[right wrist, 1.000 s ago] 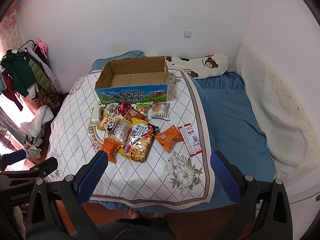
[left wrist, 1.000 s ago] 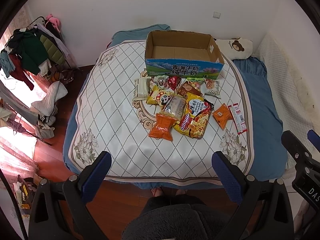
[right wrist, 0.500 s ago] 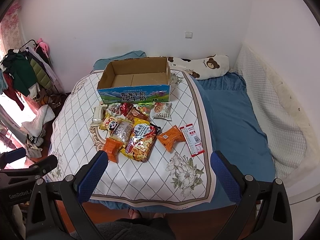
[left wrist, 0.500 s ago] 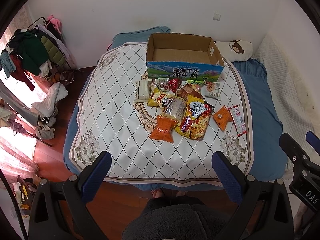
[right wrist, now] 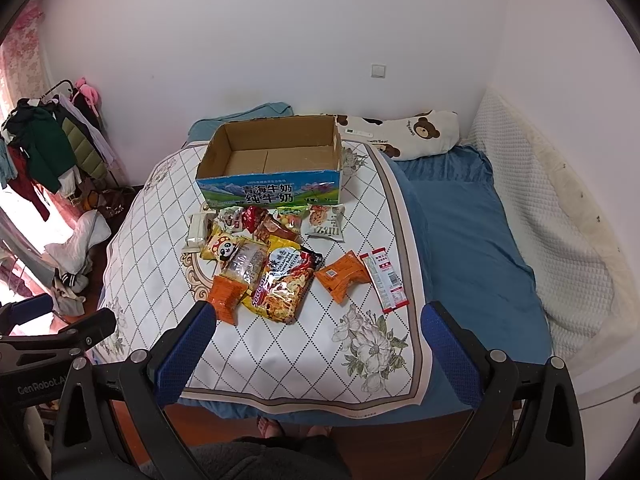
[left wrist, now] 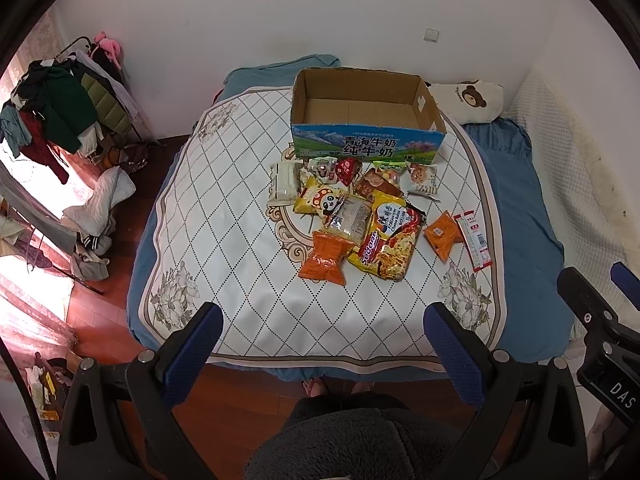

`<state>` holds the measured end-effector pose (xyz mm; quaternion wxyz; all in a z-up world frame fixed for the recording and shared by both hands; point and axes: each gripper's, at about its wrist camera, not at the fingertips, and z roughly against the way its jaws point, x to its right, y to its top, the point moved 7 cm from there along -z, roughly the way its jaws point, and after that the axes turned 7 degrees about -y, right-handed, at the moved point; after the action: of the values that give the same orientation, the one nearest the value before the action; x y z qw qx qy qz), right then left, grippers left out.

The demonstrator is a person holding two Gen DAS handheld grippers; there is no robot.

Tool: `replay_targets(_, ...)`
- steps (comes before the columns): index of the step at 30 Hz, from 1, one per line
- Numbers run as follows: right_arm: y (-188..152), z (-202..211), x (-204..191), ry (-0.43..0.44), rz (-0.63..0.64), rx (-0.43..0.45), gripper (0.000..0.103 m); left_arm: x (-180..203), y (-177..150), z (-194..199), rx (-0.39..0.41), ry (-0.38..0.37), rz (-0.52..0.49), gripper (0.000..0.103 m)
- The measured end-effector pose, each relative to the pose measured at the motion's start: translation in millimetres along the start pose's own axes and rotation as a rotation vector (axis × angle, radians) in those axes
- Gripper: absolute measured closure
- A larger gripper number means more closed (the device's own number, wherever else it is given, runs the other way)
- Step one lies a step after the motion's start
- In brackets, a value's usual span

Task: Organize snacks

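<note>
An empty cardboard milk box stands open at the far side of a quilted mat on the bed. In front of it lie several snack packets: a yellow noodle bag, an orange packet, a second orange packet, a red-and-white strip pack and a panda bag. My left gripper and right gripper both hover open above the bed's near edge, well short of the snacks, holding nothing.
A bear-print pillow lies behind the box, with blue bedding to the right. A loaded clothes rack and floor clutter stand left. The person's dark fleece top and feet show at the bed's foot.
Both cameras have drifted slightly, so the box and snacks sit a little lower and further right in each view. Nothing on the bed moved; both grippers stayed open.
</note>
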<state>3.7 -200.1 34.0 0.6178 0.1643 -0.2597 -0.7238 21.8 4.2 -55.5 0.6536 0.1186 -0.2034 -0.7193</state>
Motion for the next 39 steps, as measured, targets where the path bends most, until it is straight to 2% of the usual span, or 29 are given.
replay_targets(31,-0.8,9.2,11.4,0.026,-0.016,0.008,0.000,1.6,-6.0,5.2,0.013,0.013,0.011,0.000)
replay_targets(35,-2.4,-10.9,12.9,0.041,-0.044,-0.013,0.000,-10.6,5.2,-14.5,0.025,0.057,0.027,0.000)
replay_targets(39,-3.1,-55.3,10.1,0.085,-0.084,-0.059,0.000,-28.7,14.0,-53.0,-0.004,0.135,0.034,0.000)
